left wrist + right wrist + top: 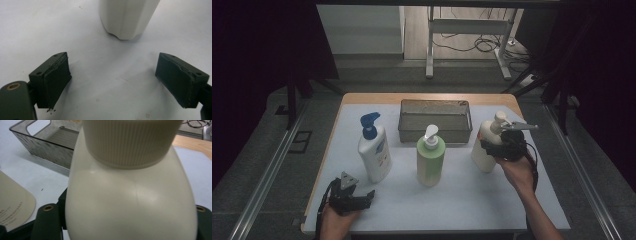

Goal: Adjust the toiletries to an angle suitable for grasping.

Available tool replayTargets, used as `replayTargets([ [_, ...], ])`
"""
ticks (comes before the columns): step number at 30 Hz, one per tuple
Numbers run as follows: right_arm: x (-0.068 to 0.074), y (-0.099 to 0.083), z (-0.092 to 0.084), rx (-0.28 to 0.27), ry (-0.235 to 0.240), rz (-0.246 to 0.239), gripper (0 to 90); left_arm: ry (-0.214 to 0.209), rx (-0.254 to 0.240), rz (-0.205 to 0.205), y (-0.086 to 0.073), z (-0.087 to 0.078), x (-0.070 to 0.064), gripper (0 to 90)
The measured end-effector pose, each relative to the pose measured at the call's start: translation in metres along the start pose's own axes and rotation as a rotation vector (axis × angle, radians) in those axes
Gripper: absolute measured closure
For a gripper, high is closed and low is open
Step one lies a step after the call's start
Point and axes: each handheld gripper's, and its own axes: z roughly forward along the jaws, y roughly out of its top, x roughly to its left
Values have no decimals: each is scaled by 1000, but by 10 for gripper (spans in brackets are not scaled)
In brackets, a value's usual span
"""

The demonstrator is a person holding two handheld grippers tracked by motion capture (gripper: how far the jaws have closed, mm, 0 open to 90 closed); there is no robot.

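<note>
The bench, wood-edged with a smooth pale sheet over its top, takes up the middle of the high view. At upper centre sits a grey translucent tray, rectangular, with ribbed walls and cut-out handles.

At the right of the frame stands the cream pump bottle: a matte, rounded-shouldered plastic body under a finely ribbed collar and a pale pump head. In the right gripper view its body bulges across the frame, cut off at top and bottom, so the pump cannot be seen there. The right gripper has its fingers set on either side of this bottle's body, against it, and appears to grip it; the finger pads are hidden behind the bottle.

At centre is a green bottle with a white pump. Left of it stands a white bottle with a blue pump; its scalloped base shows at the top of the left gripper view.

At lower left, the left gripper rests low on the sheet, its dark, rough-padded fingers spread wide with nothing between them.
</note>
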Motion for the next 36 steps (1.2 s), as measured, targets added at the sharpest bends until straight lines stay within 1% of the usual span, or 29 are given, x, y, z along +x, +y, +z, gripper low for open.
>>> replayTargets([
  [3,-1,0,0,0,2,4,345,0,0,0,0,0,0,120],
  [8,0,2,-1,27,8,-22,356,0,0,0,0,0,0,119],
  [12,-1,2,-2,32,11,-21,361,-1,1,0,0,0,0,119],
  [15,1,3,-4,43,12,-39,363,-1,1,0,0,0,0,119],
  [16,2,4,-5,49,13,-53,362,-1,1,0,0,0,0,119],
  [18,4,5,-7,57,16,-68,363,-1,0,0,0,0,0,119],
  [20,6,6,-10,62,26,-75,363,-1,0,0,0,0,0,119],
  [26,9,10,-18,63,44,-81,366,-1,0,-1,0,0,0,119],
  [27,10,12,-21,58,50,-84,366,-2,0,4,0,0,0,119],
  [31,12,17,-27,51,62,-89,367,-2,0,3,0,0,0,119],
  [32,13,19,-29,49,66,-91,367,-2,-2,-3,0,0,0,119],
  [34,15,25,-34,46,76,-98,367,-1,-3,-4,0,0,0,119],
  [36,16,26,-35,43,78,-98,367,-1,-3,-4,0,0,0,119],
])
